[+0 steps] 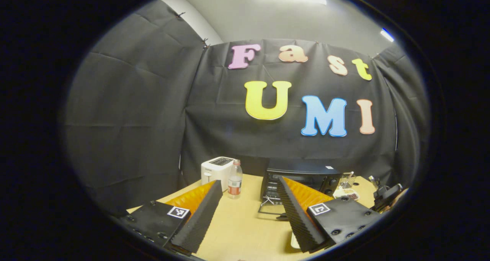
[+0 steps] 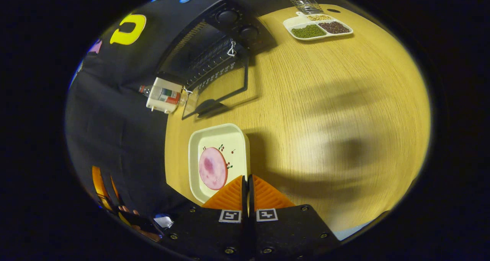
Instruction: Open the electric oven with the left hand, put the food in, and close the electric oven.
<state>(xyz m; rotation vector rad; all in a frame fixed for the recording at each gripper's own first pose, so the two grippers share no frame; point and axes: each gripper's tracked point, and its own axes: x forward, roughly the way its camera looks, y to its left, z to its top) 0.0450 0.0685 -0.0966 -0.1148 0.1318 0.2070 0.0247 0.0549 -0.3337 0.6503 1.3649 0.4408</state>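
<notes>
left gripper view: left gripper (image 1: 249,199) is hanging above the wooden table (image 1: 245,230), fingers spread wide, nothing between them. straight ahead past the far finger, the electric oven (image 1: 302,178) is sitting at the back of the table, its door (image 1: 270,207) folded down flat toward the claw. a clear bottle (image 1: 234,183) with a red cap is standing ahead between the two fingers, just beside a white toaster (image 1: 216,170). beyond the oven, off the far side of the right-hand finger, a divided tray (image 1: 346,194) and a wire basket (image 1: 347,179) are showing, small. the other gripper's body is peeking in at the right edge.

right gripper view: right gripper (image 2: 248,184) is looking down on the same table (image 2: 325,100), fingers pressed together with only a thin slit between; they are reaching over the near rim of a white square plate (image 2: 233,138), though whether they are pinching that rim cannot be told. a round pink slice of ham (image 2: 212,168) is lying on the plate, just ahead-left of the fingertips. farther ahead the oven (image 2: 214,39) is standing open, door (image 2: 218,88) down on the table, wire rack visible inside. the bottle (image 2: 164,94) and toaster are sitting left of the oven. the divided tray (image 2: 317,27) of green and dark beans is lying far ahead to the right, well apart from the plate.
</notes>
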